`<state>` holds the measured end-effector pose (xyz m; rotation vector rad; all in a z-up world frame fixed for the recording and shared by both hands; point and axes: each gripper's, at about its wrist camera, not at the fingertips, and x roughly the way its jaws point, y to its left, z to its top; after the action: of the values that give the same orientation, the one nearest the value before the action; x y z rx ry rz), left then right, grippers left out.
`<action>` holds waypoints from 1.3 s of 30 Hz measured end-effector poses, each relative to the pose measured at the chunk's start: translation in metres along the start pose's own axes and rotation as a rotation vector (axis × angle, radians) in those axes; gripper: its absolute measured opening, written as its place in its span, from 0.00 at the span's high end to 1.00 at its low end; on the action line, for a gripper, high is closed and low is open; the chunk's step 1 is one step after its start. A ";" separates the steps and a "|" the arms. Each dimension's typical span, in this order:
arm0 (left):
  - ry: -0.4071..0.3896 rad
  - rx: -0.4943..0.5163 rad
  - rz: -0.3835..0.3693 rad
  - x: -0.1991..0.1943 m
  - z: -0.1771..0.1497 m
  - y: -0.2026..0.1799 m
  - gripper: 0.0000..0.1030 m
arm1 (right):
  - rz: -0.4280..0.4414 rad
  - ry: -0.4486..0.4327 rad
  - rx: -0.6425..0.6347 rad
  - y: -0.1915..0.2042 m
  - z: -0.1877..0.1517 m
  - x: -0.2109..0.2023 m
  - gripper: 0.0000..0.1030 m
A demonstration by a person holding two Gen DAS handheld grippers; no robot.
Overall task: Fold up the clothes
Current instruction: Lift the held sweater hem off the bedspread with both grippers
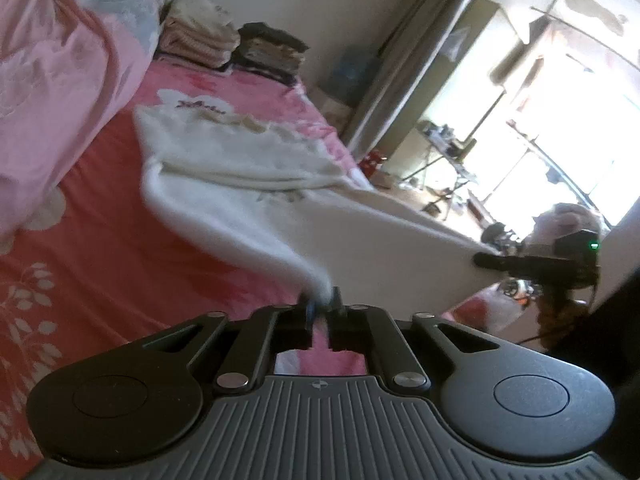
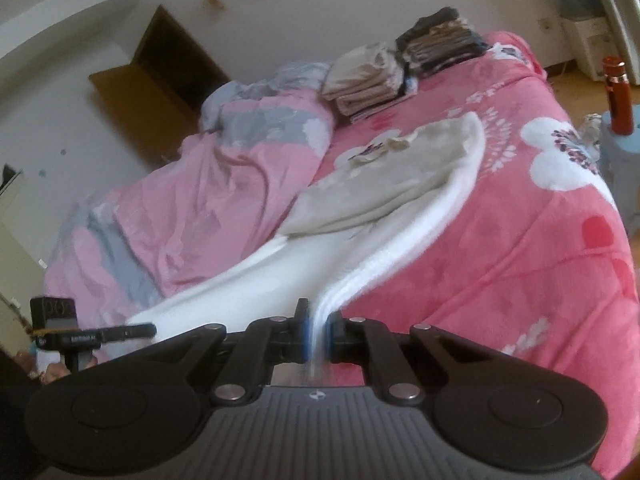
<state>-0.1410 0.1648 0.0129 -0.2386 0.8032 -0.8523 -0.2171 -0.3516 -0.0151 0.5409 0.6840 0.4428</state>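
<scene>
Holding a white garment (image 2: pixel 360 216) stretched over the pink bed (image 2: pixel 540 240), I have my left gripper (image 1: pixel 322 304) and right gripper (image 2: pixel 318 328) each clamped on a near corner. Its far half lies doubled over on the bed; the near half hangs lifted. Long axis runs away from me toward two folded stacks (image 2: pixel 400 68). Further folds appear left.
</scene>
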 end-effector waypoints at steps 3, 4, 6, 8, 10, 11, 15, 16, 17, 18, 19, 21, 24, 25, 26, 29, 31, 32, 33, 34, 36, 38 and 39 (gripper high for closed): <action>0.022 -0.021 0.026 0.000 -0.006 0.005 1.00 | 0.006 0.043 -0.043 0.010 -0.005 -0.007 0.93; 0.031 -0.031 0.041 0.001 -0.009 0.008 1.00 | 0.006 0.051 -0.051 0.012 -0.007 -0.009 0.93; 0.050 -0.051 0.072 0.004 -0.015 0.013 1.00 | -0.001 0.058 -0.030 0.006 -0.011 -0.008 0.93; 0.068 -0.072 0.103 0.007 -0.020 0.019 1.00 | -0.014 0.061 -0.001 -0.006 -0.016 -0.004 0.93; 0.085 -0.100 0.133 0.010 -0.026 0.026 1.00 | -0.035 0.072 0.024 -0.018 -0.021 0.001 0.93; 0.088 -0.131 0.145 0.014 -0.030 0.033 1.00 | -0.047 0.083 0.033 -0.024 -0.024 0.003 0.93; 0.104 -0.220 0.145 0.033 -0.044 0.056 0.95 | -0.075 0.111 0.112 -0.048 -0.036 0.006 0.93; 0.108 -0.241 0.143 0.038 -0.047 0.061 0.88 | -0.073 0.112 0.137 -0.054 -0.039 0.005 0.93; 0.112 -0.261 0.141 0.043 -0.051 0.066 0.79 | -0.072 0.112 0.162 -0.059 -0.042 0.005 0.93; 0.116 -0.278 0.141 0.049 -0.053 0.071 0.75 | -0.070 0.113 0.186 -0.064 -0.045 0.005 0.93; 0.119 -0.289 0.144 0.056 -0.054 0.076 0.66 | -0.069 0.115 0.204 -0.068 -0.047 0.006 0.93; 0.132 -0.309 0.150 0.070 -0.056 0.084 0.63 | -0.070 0.126 0.242 -0.076 -0.051 0.010 0.93; 0.164 -0.330 0.150 0.084 -0.059 0.092 0.63 | -0.070 0.144 0.302 -0.086 -0.058 0.012 0.92; 0.168 -0.325 0.151 0.087 -0.060 0.092 0.63 | -0.067 0.143 0.323 -0.090 -0.059 0.011 0.91; 0.170 -0.319 0.150 0.089 -0.061 0.092 0.63 | -0.064 0.141 0.344 -0.094 -0.059 0.009 0.90; 0.174 -0.312 0.147 0.095 -0.062 0.094 0.63 | -0.064 0.129 0.398 -0.104 -0.060 0.005 0.86; 0.173 -0.314 0.143 0.097 -0.063 0.096 0.63 | -0.074 0.109 0.424 -0.112 -0.058 0.003 0.81; 0.172 -0.318 0.142 0.098 -0.063 0.097 0.63 | -0.077 0.102 0.439 -0.115 -0.056 0.004 0.77; 0.172 -0.323 0.143 0.099 -0.062 0.099 0.63 | -0.080 0.098 0.453 -0.118 -0.055 0.006 0.76; 0.172 -0.330 0.148 0.099 -0.062 0.100 0.63 | -0.082 0.098 0.464 -0.121 -0.053 0.009 0.73; 0.170 -0.336 0.164 0.095 -0.062 0.100 0.63 | -0.090 0.098 0.479 -0.125 -0.052 0.015 0.70; 0.163 -0.323 0.179 0.089 -0.061 0.097 0.63 | -0.090 0.099 0.497 -0.129 -0.051 0.022 0.66; 0.159 -0.316 0.186 0.086 -0.061 0.096 0.63 | -0.089 0.103 0.508 -0.131 -0.052 0.026 0.64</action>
<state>-0.0950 0.1701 -0.1218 -0.3714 1.0925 -0.5718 -0.2082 -0.4228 -0.1392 0.9666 0.9223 0.2105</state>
